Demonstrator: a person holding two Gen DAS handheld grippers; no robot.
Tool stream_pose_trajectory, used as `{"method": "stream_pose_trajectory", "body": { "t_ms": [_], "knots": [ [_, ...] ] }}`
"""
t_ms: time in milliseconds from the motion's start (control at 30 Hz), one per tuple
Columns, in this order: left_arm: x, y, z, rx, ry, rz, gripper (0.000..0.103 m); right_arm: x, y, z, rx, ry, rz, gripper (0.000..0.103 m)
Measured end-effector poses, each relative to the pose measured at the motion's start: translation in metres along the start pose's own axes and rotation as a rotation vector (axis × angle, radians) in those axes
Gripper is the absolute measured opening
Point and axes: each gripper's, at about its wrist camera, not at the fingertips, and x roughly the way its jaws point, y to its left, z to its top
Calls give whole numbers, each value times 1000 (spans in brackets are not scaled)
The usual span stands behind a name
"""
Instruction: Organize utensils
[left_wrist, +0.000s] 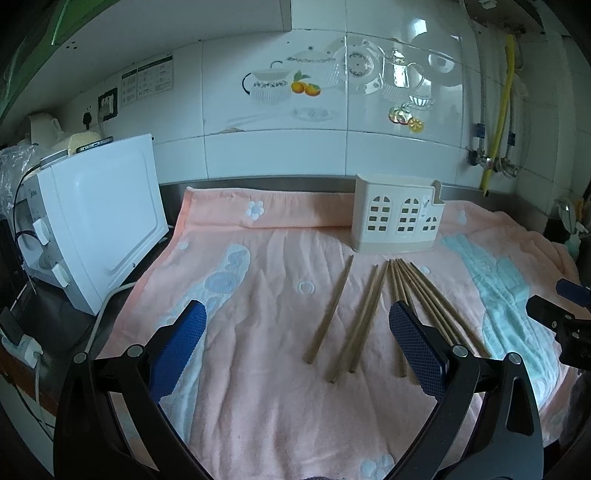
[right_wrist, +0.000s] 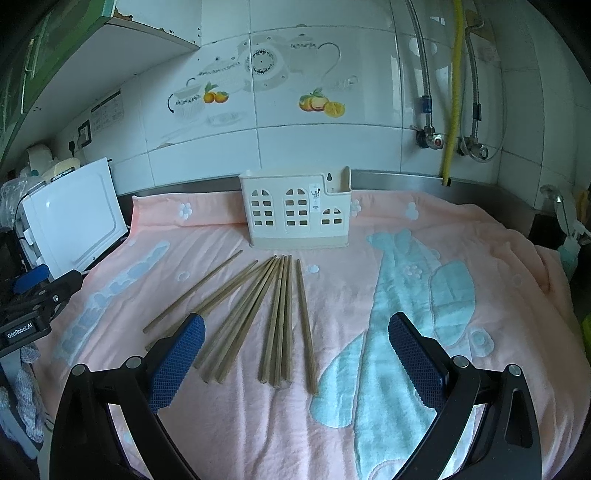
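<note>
Several wooden chopsticks (left_wrist: 365, 314) lie fanned out on a pink towel (left_wrist: 266, 332), also in the right wrist view (right_wrist: 258, 314). A white house-shaped utensil holder (left_wrist: 397, 218) stands upright behind them near the wall, also in the right wrist view (right_wrist: 297, 208). My left gripper (left_wrist: 297, 339) is open and empty, above the towel in front of the chopsticks. My right gripper (right_wrist: 295, 347) is open and empty, above the near ends of the chopsticks. The right gripper also shows at the right edge of the left wrist view (left_wrist: 561, 317).
A white microwave (left_wrist: 92, 221) stands at the left of the towel, also in the right wrist view (right_wrist: 70, 221). Tiled wall with pipes and a yellow hose (right_wrist: 452, 92) is behind. A faucet (right_wrist: 565, 214) is at the far right.
</note>
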Motion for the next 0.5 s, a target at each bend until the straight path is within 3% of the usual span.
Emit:
{"method": "stream_pose_trajectory", "body": {
  "t_ms": [500],
  "knots": [
    [24,-1,-5,0,57,-13,98,21,-5,-8,4,47,4,96]
  ]
}}
